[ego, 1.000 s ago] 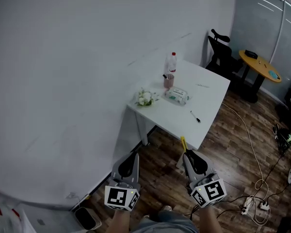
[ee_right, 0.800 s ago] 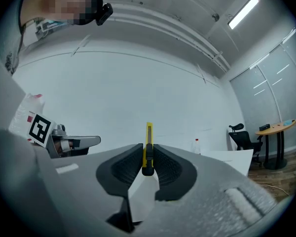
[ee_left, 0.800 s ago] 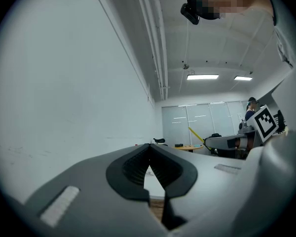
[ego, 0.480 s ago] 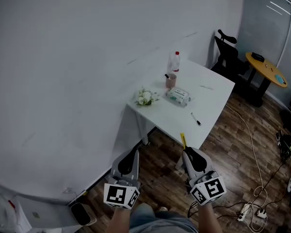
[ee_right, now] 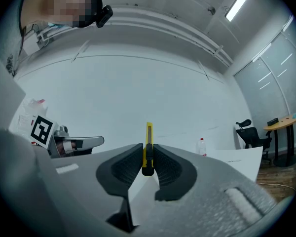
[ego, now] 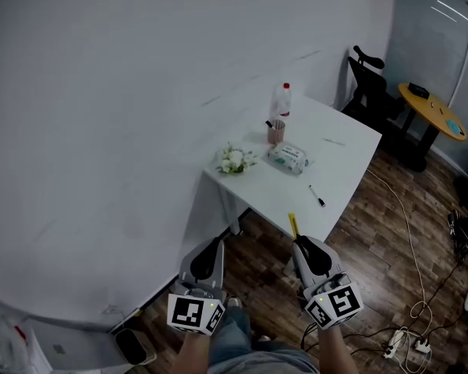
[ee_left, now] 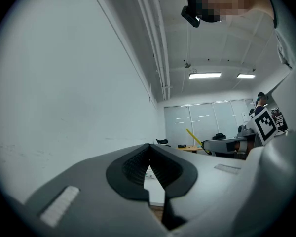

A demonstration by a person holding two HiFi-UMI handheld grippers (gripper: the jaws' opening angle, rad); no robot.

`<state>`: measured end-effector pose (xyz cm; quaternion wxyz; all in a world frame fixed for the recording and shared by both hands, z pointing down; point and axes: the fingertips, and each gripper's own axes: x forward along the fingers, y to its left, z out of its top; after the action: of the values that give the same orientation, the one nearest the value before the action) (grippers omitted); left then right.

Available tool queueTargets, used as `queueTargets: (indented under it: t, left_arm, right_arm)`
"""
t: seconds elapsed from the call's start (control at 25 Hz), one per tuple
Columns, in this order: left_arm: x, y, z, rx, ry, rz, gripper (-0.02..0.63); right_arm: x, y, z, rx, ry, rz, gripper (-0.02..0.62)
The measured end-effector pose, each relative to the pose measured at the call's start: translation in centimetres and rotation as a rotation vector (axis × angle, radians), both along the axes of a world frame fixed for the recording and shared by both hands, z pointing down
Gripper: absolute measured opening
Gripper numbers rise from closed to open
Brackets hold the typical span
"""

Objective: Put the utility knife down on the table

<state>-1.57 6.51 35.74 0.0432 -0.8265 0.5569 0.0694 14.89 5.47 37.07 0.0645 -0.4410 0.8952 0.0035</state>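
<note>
A yellow utility knife [ee_right: 148,149] stands upright between the pads of my right gripper [ee_right: 148,158], which is shut on it. In the head view the knife [ego: 293,225] sticks up from the right gripper [ego: 298,244], just short of the near edge of the white table [ego: 343,162]. My left gripper [ego: 218,245] hangs beside it at the left, over the wooden floor, with its jaws closed together and nothing between them. From the left gripper view [ee_left: 149,152] the knife [ee_left: 194,137] shows far off to the right.
On the table stand a pen cup [ego: 275,131], a bottle [ego: 281,100], a wipes pack [ego: 287,157], a small flower bunch [ego: 233,160] and a pen [ego: 317,196]. A black chair [ego: 370,88] and round yellow table [ego: 433,111] stand behind. Cables [ego: 409,240] lie on the floor at right.
The view has drifted slightly, so the table sits a little closer and more to the right. Both grippers hold the same pose, the knife still clamped.
</note>
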Motion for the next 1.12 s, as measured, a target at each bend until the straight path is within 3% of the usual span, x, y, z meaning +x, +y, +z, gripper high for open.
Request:
queueTargets:
  t: [1.12]
  left_arm:
    - [-2.8, -16.5, -1.8, 0.003, -0.014, 0.138, 0.008]
  right_arm:
    - [-3.8, -14.4, -0.9, -0.017, 0.002, 0.105, 0.064]
